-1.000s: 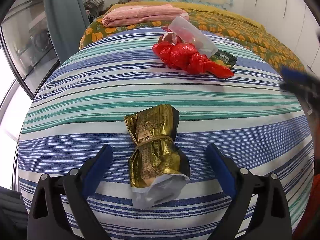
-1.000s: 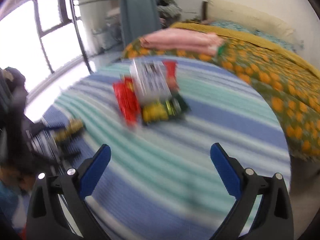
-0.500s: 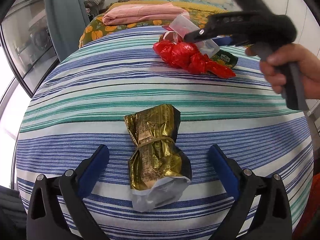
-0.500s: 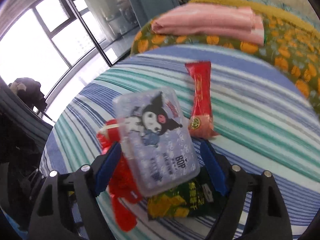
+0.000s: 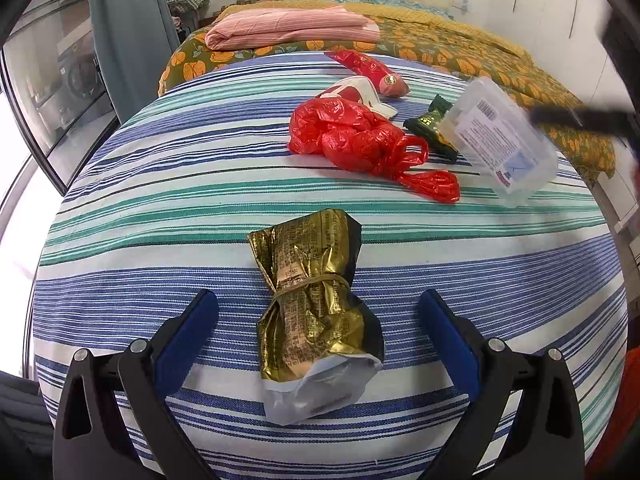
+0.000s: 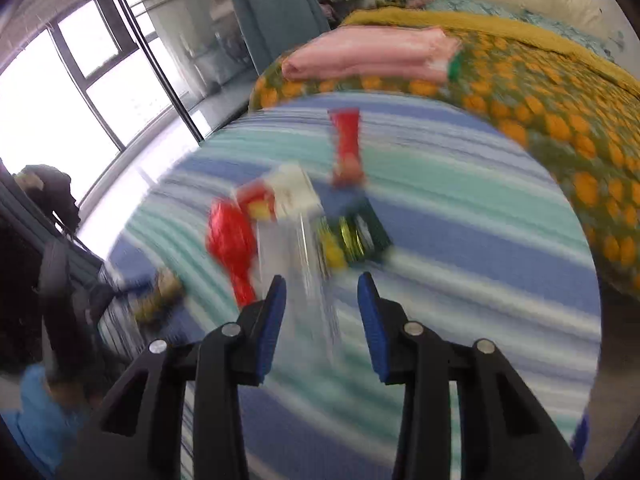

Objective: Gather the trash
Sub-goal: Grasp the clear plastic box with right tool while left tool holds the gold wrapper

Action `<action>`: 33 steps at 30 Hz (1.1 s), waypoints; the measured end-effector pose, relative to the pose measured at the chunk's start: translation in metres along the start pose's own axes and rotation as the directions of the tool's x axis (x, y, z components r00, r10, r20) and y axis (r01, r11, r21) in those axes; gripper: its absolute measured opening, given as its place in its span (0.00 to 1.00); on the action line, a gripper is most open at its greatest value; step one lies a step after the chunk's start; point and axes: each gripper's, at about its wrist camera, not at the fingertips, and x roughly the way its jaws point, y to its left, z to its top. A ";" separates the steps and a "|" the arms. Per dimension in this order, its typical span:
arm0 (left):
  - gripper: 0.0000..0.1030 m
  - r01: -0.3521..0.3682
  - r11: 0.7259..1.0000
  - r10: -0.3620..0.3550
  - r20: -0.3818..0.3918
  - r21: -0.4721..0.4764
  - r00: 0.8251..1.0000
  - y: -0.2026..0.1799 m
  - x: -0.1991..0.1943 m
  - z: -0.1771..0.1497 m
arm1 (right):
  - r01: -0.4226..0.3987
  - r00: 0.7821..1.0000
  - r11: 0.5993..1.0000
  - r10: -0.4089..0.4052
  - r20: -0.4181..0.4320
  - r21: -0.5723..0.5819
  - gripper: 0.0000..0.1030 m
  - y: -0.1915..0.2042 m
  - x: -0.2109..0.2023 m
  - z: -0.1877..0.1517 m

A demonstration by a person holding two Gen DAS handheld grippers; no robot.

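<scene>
My left gripper (image 5: 318,308) is open, its jaws on either side of a crumpled gold foil wrapper (image 5: 312,304) lying on the striped blanket (image 5: 160,208). Farther back lie a red plastic bag (image 5: 360,140), a red sausage wrapper (image 5: 368,68), a red-and-white packet (image 5: 360,92) and a green-gold wrapper (image 5: 430,126). A clear plastic box (image 5: 504,140) hangs tilted above the blanket at right, held by the blurred right gripper. In the right wrist view my right gripper (image 6: 322,296) is closed on the clear box (image 6: 308,280), seen blurred.
A folded pink blanket (image 5: 292,26) lies on the orange-flowered bedspread (image 5: 460,52) behind. A teal curtain (image 5: 128,32) and glass door (image 5: 48,80) stand at left. White cupboards (image 5: 560,12) are at right.
My right gripper closed on the clear box and lifted it off the trash pile toward the right. The packets beneath it now show. My left gripper barely moved.
</scene>
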 end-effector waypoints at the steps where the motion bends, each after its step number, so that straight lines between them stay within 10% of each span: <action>1: 0.95 -0.001 1.000 0.001 0.000 0.000 1.000 0.000 0.000 0.000 | 0.005 1.000 1.000 -0.005 -0.003 0.000 0.36 -0.001 -0.004 -0.008; 5: 0.95 -0.002 1.000 0.002 0.000 0.001 1.000 0.000 0.001 0.000 | 0.063 0.998 0.998 -0.063 0.009 0.025 0.71 -0.007 -0.016 -0.028; 15: 0.95 -0.001 1.000 0.001 0.000 0.001 1.000 0.000 0.001 0.000 | 0.131 0.991 0.987 -0.131 0.005 -0.094 0.70 0.030 0.017 0.002; 17: 0.95 -0.001 1.000 0.001 0.000 0.001 1.000 0.000 0.001 0.000 | 0.138 0.990 0.988 -0.140 -0.031 -0.071 0.33 0.030 0.033 0.008; 18: 0.95 -0.001 1.000 0.001 0.000 0.001 1.000 0.000 0.001 0.000 | 0.143 0.989 0.989 -0.144 -0.032 -0.030 0.31 0.027 0.034 0.008; 27: 0.95 -0.001 1.000 0.001 0.000 0.002 1.000 0.000 0.001 0.000 | -0.132 0.987 0.908 0.158 -0.034 0.398 0.32 -0.040 -0.013 -0.060; 33: 0.95 -0.001 1.000 0.001 0.000 0.002 1.000 0.000 0.000 0.000 | 0.005 0.998 0.900 0.021 -0.055 0.436 0.46 -0.071 -0.033 -0.072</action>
